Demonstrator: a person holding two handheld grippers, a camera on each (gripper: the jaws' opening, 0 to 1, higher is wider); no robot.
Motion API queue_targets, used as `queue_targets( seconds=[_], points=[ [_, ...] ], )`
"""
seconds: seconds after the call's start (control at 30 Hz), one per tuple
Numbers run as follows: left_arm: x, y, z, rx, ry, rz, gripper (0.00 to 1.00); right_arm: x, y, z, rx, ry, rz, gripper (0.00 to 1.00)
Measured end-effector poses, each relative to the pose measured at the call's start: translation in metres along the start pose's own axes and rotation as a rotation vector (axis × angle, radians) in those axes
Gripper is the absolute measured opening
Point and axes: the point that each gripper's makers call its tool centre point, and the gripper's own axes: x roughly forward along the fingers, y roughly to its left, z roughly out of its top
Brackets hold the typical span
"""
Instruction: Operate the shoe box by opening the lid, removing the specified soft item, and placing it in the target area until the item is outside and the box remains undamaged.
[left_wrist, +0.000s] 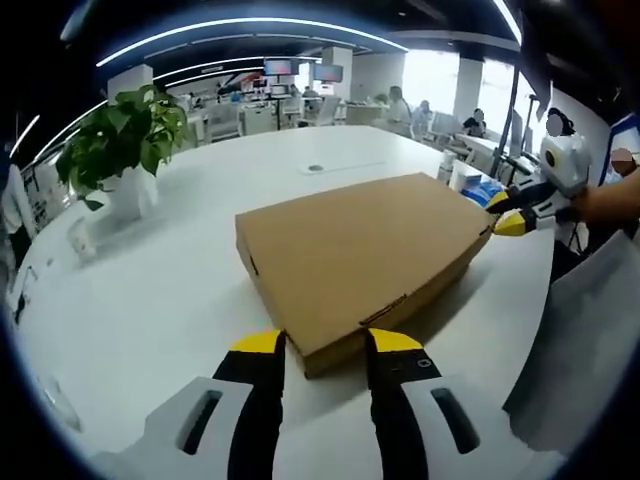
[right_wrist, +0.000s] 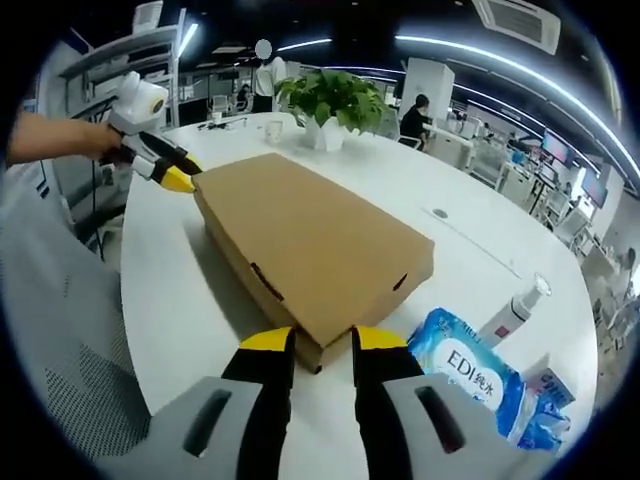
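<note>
A closed brown cardboard shoe box (left_wrist: 360, 255) lies flat on the round white table (left_wrist: 150, 300). My left gripper (left_wrist: 327, 345) is open, its yellow-tipped jaws standing either side of the box's near corner. At the opposite corner is my right gripper (left_wrist: 505, 212), held by a hand, jaws apart at the box edge. In the right gripper view the same box (right_wrist: 300, 240) runs away from my right gripper (right_wrist: 322, 342), which is open around its near corner. The left gripper (right_wrist: 175, 172) sits at the far corner. The lid is down, hiding the contents.
A potted plant (left_wrist: 125, 140) in a white pot stands on the table beyond the box. A blue tissue pack (right_wrist: 465, 380) and a white bottle (right_wrist: 515, 305) lie beside the right gripper. Grey clothing (right_wrist: 60, 330) borders the table edge. Office desks and people fill the background.
</note>
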Motion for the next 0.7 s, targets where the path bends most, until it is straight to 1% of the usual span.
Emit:
queue_targets(
  seconds=[0.37,0.63,0.7],
  points=[
    [0.024,0.011,0.02,-0.004,0.005,-0.014,0.32,0.013,-0.028,0.007,-0.01,0.012,-0.007,0.21],
    [0.028,0.011,0.023,-0.001,0.006,-0.021,0.32,0.015,-0.031,0.007,-0.005,0.01,-0.011,0.21],
    [0.028,0.012,0.023,-0.018,0.009,-0.019,0.32,0.015,-0.032,0.007,-0.001,0.008,-0.013,0.21]
  ],
)
